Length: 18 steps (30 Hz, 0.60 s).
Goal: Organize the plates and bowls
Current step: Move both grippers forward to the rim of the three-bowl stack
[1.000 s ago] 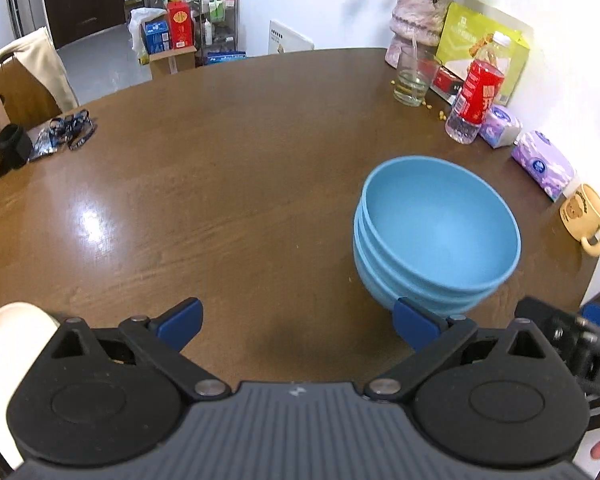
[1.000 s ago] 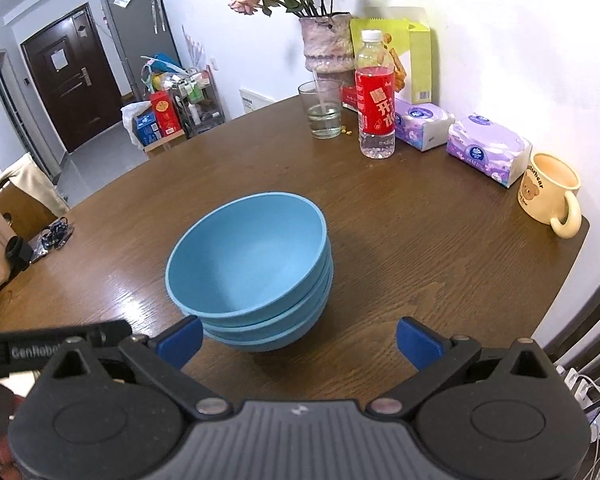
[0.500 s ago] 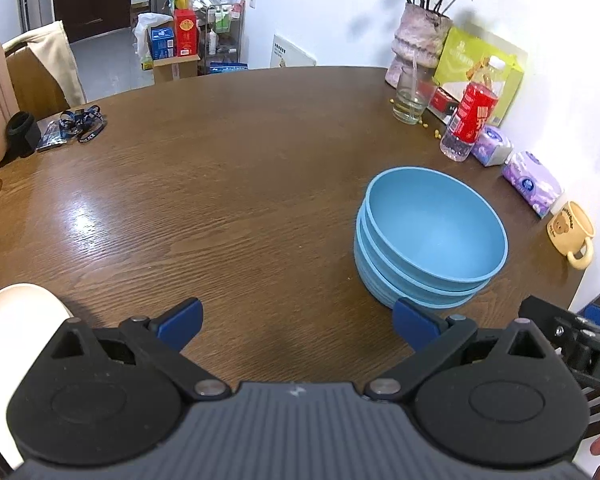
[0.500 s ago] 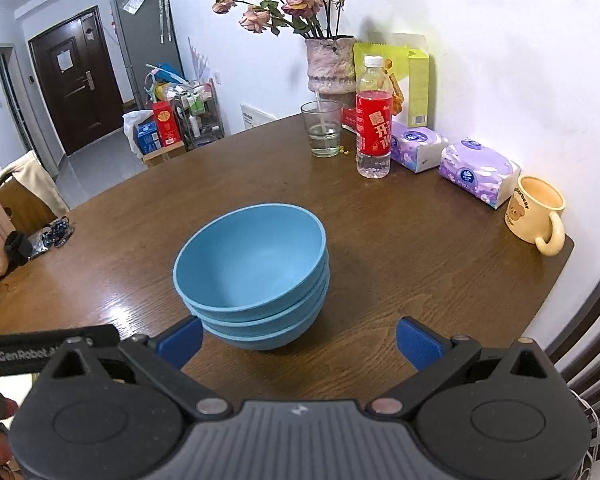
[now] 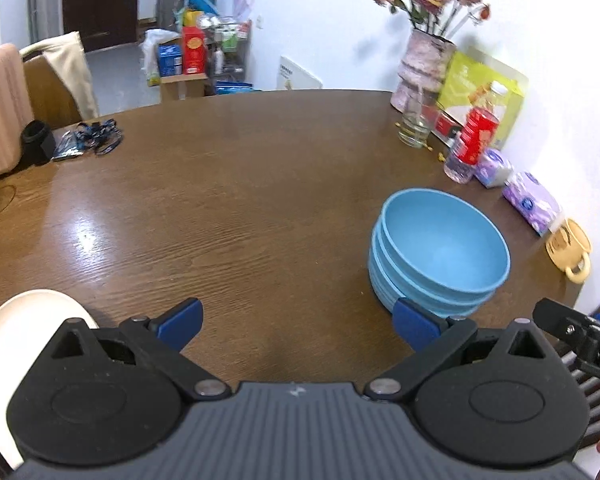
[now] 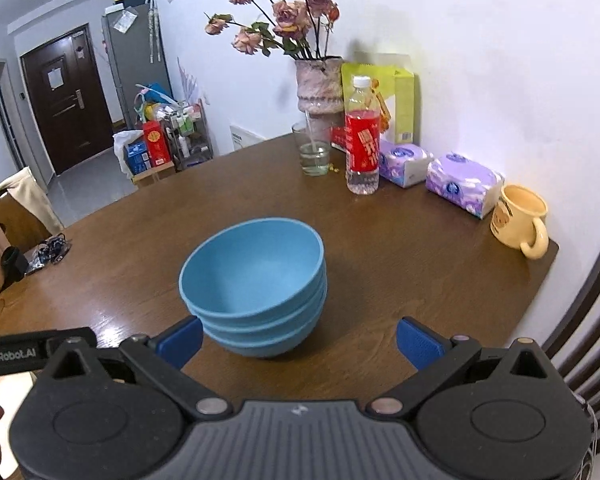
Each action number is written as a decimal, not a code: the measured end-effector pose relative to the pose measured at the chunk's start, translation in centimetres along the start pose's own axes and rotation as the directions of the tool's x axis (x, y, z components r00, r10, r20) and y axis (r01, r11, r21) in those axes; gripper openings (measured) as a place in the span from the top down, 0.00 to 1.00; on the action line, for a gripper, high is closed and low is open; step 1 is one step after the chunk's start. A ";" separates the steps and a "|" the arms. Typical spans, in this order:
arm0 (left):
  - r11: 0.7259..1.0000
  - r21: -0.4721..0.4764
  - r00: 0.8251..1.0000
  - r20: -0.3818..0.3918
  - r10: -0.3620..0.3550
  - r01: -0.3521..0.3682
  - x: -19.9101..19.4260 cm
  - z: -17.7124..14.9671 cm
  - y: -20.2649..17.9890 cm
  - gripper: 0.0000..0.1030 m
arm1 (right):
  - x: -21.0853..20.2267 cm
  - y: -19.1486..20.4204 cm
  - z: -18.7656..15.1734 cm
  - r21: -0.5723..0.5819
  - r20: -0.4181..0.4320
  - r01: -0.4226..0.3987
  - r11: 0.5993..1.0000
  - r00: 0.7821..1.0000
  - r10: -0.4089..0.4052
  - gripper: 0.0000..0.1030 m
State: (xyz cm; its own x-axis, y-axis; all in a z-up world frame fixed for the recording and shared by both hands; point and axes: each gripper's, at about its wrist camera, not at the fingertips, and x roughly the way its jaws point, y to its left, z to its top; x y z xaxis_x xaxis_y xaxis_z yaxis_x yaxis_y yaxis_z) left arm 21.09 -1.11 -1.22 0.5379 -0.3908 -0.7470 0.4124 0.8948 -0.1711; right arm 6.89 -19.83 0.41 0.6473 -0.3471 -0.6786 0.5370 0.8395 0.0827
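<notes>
Since a second ago both of my claws have drawn back and up from the stack of blue bowls [image 6: 256,280], so the bowls look smaller and sit farther ahead, and more of the wooden table [image 5: 220,208] shows in front of me. Nothing on the table itself has shifted.

My left gripper [image 5: 296,322] is spread wide, blue pads far apart, holding nothing. Bare wood lies between its fingers. From this claw the bowls stand ahead and to the right, just past the right fingertip, which overlaps their lower edge in the view; I cannot tell whether it touches. A white plate [image 5: 24,328] lies at the near left, partly hidden behind the claw's body.

My right gripper [image 6: 298,342] is likewise wide open and empty. The three nested bowls sit straight ahead, a little left of centre, upright, with the left pad close beside their base but apart from it.

Beyond the bowls, ahead and to the right of this claw, a glass [image 6: 316,156], a red-labelled bottle [image 6: 362,144], two purple tissue packs [image 6: 462,184] and a yellow mug [image 6: 520,218] line the wall, with a vase of dried roses [image 6: 318,88] behind the glass.
</notes>
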 end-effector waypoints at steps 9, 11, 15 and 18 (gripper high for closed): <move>0.999 -0.013 0.999 0.011 0.031 -0.031 0.1 0.4 -1.3 0.00 | 0.8 -1.4 1.2 -0.014 -0.007 -0.035 0.999 0.999 0.035 0.00; 0.999 -0.010 0.999 0.017 0.033 -0.033 0.1 0.4 -1.7 0.00 | 1.0 -1.8 1.5 -0.013 -0.006 -0.037 0.999 0.999 0.037 0.00; 0.999 -0.008 0.999 0.028 0.031 -0.031 0.1 0.6 -2.5 0.00 | 1.3 -2.5 1.9 -0.016 -0.008 -0.036 0.999 0.999 0.036 0.00; 1.000 -0.015 0.999 0.034 0.028 -0.028 0.1 0.5 -2.9 0.00 | 1.4 -2.8 2.3 -0.027 -0.004 -0.037 0.999 0.999 0.037 0.00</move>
State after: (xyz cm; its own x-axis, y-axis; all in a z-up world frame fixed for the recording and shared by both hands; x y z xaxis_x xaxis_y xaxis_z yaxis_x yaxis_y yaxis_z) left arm 20.36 -3.84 -0.49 0.5738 -0.3723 -0.7295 0.3863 0.9084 -0.1598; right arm 7.47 -23.64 0.88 0.6640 -0.3143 -0.6784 0.4981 0.8626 0.0879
